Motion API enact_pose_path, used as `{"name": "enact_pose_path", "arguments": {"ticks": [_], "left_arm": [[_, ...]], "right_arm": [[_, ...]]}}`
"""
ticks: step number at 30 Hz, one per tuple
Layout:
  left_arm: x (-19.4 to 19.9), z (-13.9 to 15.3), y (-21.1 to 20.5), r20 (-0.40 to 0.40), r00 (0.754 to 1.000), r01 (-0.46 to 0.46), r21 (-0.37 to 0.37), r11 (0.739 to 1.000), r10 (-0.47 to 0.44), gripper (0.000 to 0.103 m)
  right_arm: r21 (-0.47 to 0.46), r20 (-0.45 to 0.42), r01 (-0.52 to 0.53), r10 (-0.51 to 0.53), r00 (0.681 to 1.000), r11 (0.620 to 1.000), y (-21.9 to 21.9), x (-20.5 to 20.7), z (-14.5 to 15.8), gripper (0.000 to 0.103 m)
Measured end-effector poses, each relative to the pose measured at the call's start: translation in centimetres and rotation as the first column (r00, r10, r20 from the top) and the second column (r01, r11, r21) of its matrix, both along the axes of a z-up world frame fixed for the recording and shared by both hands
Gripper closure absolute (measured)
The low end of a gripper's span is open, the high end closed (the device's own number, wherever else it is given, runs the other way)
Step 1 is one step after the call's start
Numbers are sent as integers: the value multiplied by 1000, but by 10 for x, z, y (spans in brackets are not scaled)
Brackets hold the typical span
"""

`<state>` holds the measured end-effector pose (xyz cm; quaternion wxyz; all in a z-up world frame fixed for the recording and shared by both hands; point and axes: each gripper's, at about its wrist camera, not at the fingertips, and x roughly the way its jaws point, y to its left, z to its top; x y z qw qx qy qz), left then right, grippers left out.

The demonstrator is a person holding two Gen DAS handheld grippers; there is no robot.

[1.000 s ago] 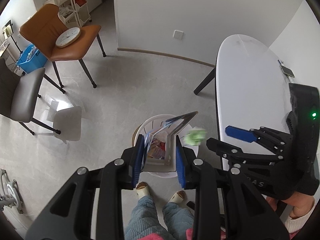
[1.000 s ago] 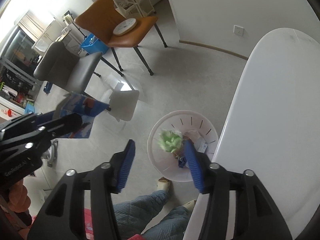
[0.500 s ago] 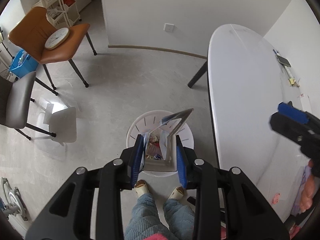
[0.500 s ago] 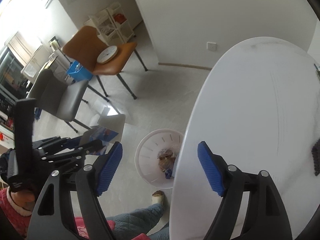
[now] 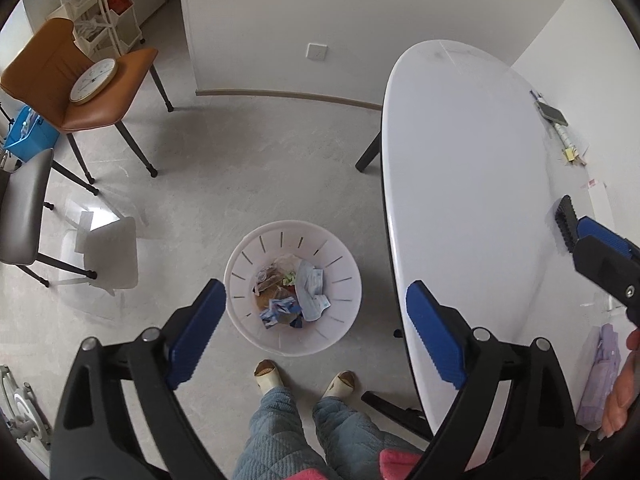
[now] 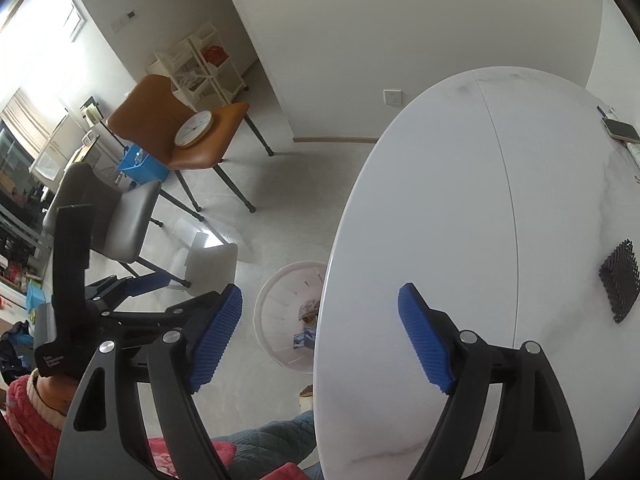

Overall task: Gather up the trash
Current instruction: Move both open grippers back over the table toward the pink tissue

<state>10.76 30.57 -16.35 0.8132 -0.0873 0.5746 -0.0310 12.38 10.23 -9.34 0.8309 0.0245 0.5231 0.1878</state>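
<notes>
Okay, drop done: left gripper [image 5: 316, 316] now has its jaws wide apart with nothing between them, hanging straight over the white bin [image 5: 348, 312]. Half a second back it was clamped on a blue-and-white carton above that bin; the carton is gone from the jaws, and a blue-printed pack [image 5: 314, 292] lies on top of the trash pile [image 5: 288, 292] inside, likely the same item. The green crumpled wad the right side let go a second ago is barely visible now, maybe the small green scrap [image 5: 289, 279] mid-pile. Right gripper [image 6: 320, 336] is also spread and empty, and has swung from over the bin to over the white table [image 6: 460, 200]. Bin sits on the floor just beside the table edge, partly hidden under it from the right view. So both loads are in; judging by the table, what's left is a black mesh piece [image 6: 619, 280] on the right side plus small paper scraps [image 5: 576, 152] by a phone [image 5: 554, 114] at the far end. Next pick is probably the mesh, nearest the right gripper. Whether it counts as trash, can't tell.
</notes>
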Motion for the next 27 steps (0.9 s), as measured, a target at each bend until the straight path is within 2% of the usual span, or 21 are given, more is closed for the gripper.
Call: {"name": "enact_pose_path", "arguments": {"ticks": [14,20,27], "left_arm": [[-16,33,-6,59,998,-16,34,999,14,14],[-23,43,-11,88,996,-14,50,999,10,8],[-37,45,-41,105,992,70,39,997,-74,8]], "right_arm": [[-8,7,10,-10,1000,1000,-6,-3,-1,10],[-8,14,23,-23,1000,1000,-15,-10,0,10],[-35,29,90,-89,996,995,-59,-35,1,7]]}}
